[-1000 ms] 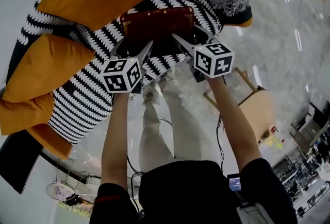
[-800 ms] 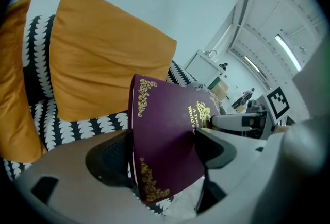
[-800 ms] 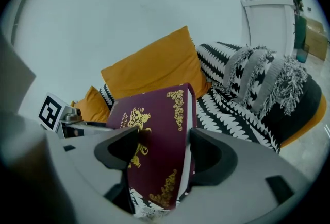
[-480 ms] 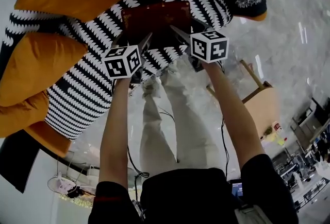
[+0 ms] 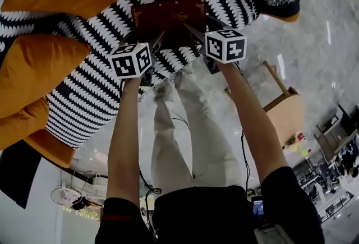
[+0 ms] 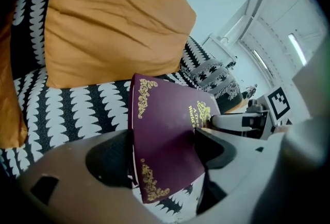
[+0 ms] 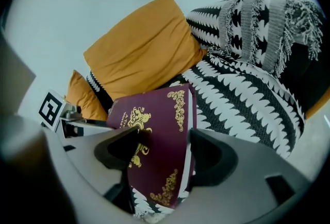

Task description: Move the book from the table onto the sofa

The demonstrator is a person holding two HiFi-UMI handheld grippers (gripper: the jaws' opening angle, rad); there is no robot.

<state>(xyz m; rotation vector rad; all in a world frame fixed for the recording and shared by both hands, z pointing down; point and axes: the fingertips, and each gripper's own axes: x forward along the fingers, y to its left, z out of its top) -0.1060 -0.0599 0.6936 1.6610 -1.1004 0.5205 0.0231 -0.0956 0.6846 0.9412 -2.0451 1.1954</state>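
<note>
Gripping book point(image 5: 168, 15) | left gripper point(image 6: 162, 152), right gripper point(image 7: 162, 155) both clamped | over sofa point(image 5: 92, 100)

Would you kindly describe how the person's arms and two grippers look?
The left gripper and right gripper are grey with dark-padded fingers; each carries a white cube with black square markers. The person wears black short sleeves; a thin black cable runs beside the right arm.

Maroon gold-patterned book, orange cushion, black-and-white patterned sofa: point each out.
Maroon gold-patterned book point(image 6: 165, 133), left gripper view, front cover.
Orange cushion point(image 6: 108, 17), left gripper view, its middle.
Black-and-white patterned sofa point(image 7: 242, 97), right gripper view, seat fabric.
</note>
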